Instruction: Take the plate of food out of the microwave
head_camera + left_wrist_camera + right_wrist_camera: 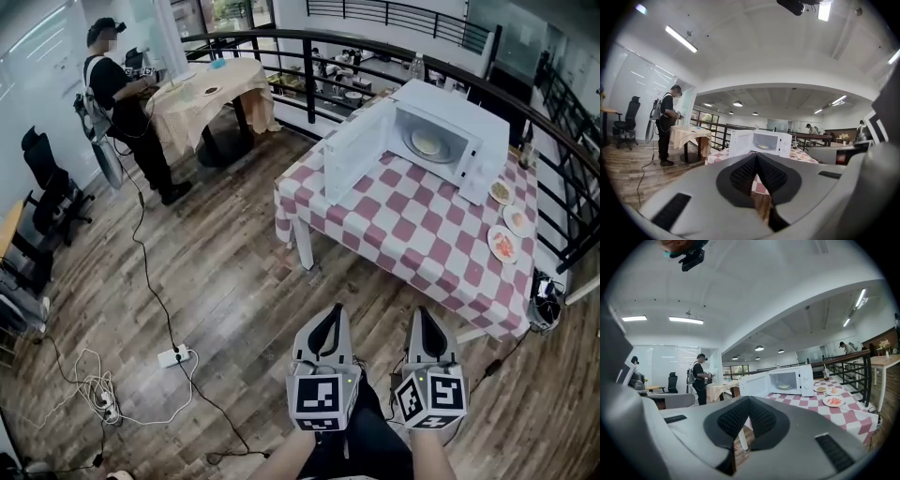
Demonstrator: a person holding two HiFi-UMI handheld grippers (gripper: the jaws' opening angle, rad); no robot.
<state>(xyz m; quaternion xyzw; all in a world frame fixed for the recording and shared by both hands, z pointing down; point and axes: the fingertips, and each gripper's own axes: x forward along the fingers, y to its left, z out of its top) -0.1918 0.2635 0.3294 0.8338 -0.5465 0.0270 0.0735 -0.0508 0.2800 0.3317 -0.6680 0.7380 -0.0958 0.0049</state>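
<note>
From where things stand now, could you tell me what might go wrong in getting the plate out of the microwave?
The left claw and right claw are both shut; unopened, they would likely push the plate deeper into the microwave.
The open door juts out on the left claw's side and could be knocked.
Other food plates beside the microwave might get clipped.

The open microwave (448, 105) on the checked table (403, 239) holds a plate of food (427, 143), far from the left gripper (330, 316) and right gripper (427, 319).

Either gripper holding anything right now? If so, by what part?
Nothing held: left gripper and right gripper are shut on nothing; the plate of food sits inside the open microwave.
</note>
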